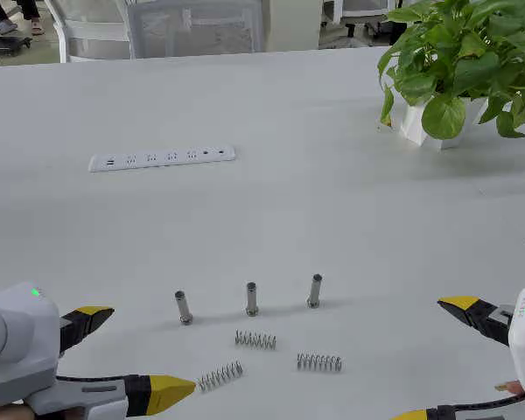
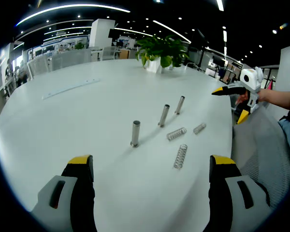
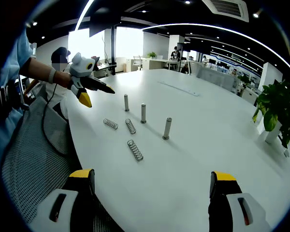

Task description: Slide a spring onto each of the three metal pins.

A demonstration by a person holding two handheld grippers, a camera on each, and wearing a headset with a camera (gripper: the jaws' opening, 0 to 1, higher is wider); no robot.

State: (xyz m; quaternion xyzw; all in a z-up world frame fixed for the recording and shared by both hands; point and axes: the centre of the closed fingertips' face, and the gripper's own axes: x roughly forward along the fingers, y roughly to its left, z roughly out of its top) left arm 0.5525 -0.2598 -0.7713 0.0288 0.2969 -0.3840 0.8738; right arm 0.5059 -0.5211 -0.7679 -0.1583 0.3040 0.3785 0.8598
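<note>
We record no step done yet: three pins (image 1: 184, 307) (image 1: 251, 298) (image 1: 315, 290) stand bare on the worktop (image 1: 332, 175), three springs (image 1: 255, 339) (image 1: 319, 361) (image 1: 220, 375) lie loose beside them, and left tool (image 1: 153, 346) and right tool (image 1: 416, 359) are both released and empty.

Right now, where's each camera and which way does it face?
Head view: on the headset, looking forward-down at table, pins, springs; left tool and right tool at bottom corners.
Left gripper view: on left tool, facing across pins to right tool; own jaws, an arm.
Right gripper view: on right tool, facing back at left tool; own jaws, the other arm.
All three share pins and springs.
</note>
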